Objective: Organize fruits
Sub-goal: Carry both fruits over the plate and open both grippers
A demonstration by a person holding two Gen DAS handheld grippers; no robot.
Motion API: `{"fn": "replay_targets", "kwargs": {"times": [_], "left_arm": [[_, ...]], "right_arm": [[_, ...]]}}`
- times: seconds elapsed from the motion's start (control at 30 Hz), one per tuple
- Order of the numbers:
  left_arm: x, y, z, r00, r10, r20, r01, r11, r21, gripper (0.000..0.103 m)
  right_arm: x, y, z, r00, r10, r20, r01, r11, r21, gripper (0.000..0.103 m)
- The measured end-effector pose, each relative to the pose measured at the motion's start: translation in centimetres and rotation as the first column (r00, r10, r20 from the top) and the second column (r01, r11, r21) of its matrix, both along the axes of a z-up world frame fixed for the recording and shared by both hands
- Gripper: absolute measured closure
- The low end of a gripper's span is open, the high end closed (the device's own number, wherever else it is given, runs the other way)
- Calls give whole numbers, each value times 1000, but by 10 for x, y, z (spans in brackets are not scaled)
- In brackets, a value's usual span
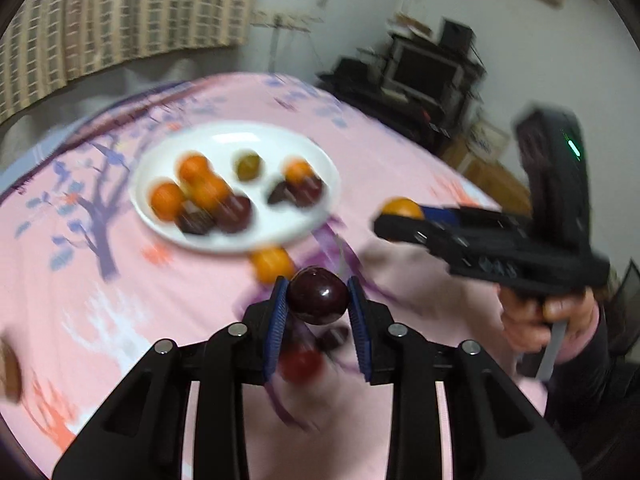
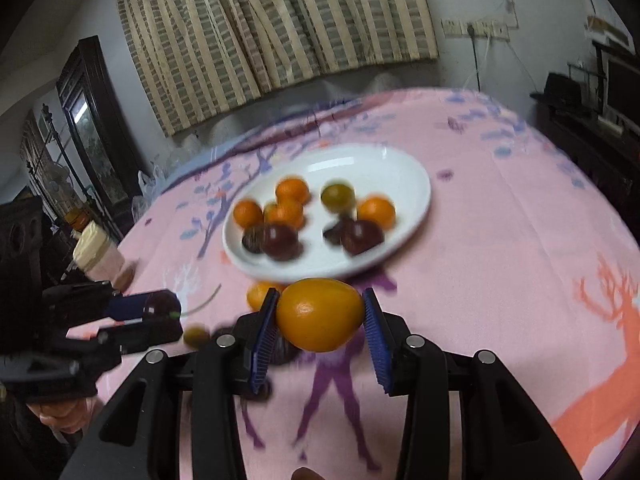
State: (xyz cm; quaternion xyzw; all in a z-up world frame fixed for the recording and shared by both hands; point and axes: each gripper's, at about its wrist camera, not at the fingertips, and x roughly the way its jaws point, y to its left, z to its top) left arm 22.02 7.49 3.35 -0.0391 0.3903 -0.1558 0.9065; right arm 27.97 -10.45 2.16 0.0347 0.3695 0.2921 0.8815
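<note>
My left gripper (image 1: 318,300) is shut on a dark red fruit (image 1: 318,295) held above the pink tablecloth. My right gripper (image 2: 320,316) is shut on an orange egg-shaped fruit (image 2: 320,314). The left wrist view shows that gripper at the right with the orange fruit (image 1: 401,208) at its tip. Beyond both stands a white plate (image 1: 224,136) (image 2: 372,160) with several orange fruits, a green one (image 1: 248,165) (image 2: 337,197) and dark ones. One loose orange fruit (image 1: 270,264) (image 2: 256,294) lies by the plate's near rim. Under my left gripper lie blurred loose fruits, one red (image 1: 301,364) and one dark (image 1: 334,338).
A jar with a cream lid (image 2: 96,256) stands at the table's left edge. A small greenish fruit (image 2: 196,335) lies near the left gripper's tip. A dark cabinet (image 2: 92,120) is at the left, a shelf with a screen (image 1: 424,72) at the back right. A hand (image 1: 536,320) grips the right gripper's handle.
</note>
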Motion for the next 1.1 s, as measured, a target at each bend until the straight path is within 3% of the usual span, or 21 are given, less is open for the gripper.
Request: {"fn": "replay_targets", "kwargs": {"times": [0.2, 0.33, 0.5, 0.53, 0.6, 0.73, 0.87, 1.1], "left_arm": [[76, 34, 12, 990, 136, 39, -135, 991, -14, 73], [124, 45, -4, 983, 181, 5, -181, 983, 7, 73], [156, 46, -17, 981, 193, -24, -192, 980, 56, 73], [158, 46, -19, 979, 201, -27, -199, 978, 61, 69], [156, 45, -18, 976, 216, -18, -214, 974, 69, 42], [135, 46, -5, 975, 224, 9, -224, 972, 75, 32], [93, 51, 8, 959, 279, 54, -283, 952, 116, 9], [22, 81, -11, 915, 404, -8, -404, 915, 16, 6]], "right_arm": [[58, 30, 1, 997, -51, 64, 53, 998, -22, 61], [92, 46, -14, 998, -56, 29, 58, 996, -62, 61], [110, 57, -28, 999, -35, 5, 35, 995, -88, 60], [109, 57, -29, 999, -36, 1, 35, 996, -87, 60], [107, 56, -28, 1000, -29, -2, 29, 996, -80, 59], [93, 52, -14, 999, -27, 32, 29, 997, -73, 58], [72, 46, -4, 999, -21, 45, 23, 998, -50, 54], [22, 40, -6, 999, 38, 0, -38, 999, -4, 52]]}}
